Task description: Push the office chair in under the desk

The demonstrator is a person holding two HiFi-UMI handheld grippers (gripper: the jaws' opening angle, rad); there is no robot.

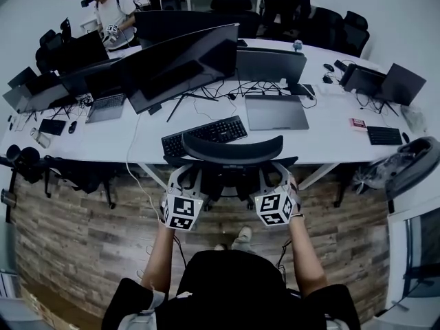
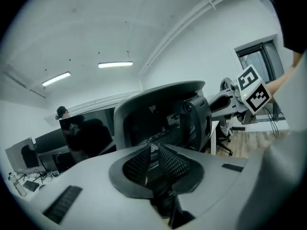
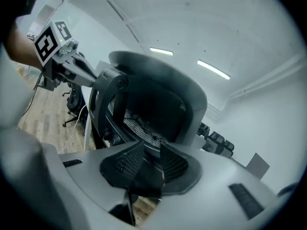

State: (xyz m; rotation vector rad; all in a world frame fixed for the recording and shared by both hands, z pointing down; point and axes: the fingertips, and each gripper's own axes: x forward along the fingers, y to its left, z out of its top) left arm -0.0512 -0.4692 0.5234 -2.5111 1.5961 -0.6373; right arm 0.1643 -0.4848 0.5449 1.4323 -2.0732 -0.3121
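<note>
The black office chair (image 1: 232, 158) stands at the front edge of the white desk (image 1: 103, 146), with its curved headrest (image 1: 232, 148) toward me. In the head view my left gripper (image 1: 183, 181) sits on the left side of the chair's back frame and my right gripper (image 1: 275, 179) on the right side. In the left gripper view the left gripper (image 2: 154, 163) has its pads closed on a dark bar of the chair (image 2: 163, 116). The right gripper view shows the right gripper (image 3: 146, 169) gripping a dark chair part below the mesh back (image 3: 153, 107).
On the desk lie a black keyboard (image 1: 204, 135), a laptop (image 1: 276, 112) and large monitors (image 1: 182, 67). Another chair (image 1: 412, 163) stands at the right, dark gear (image 1: 27, 162) at the left. A person (image 1: 113, 16) stands beyond the desk. The floor (image 1: 82, 239) is wood plank.
</note>
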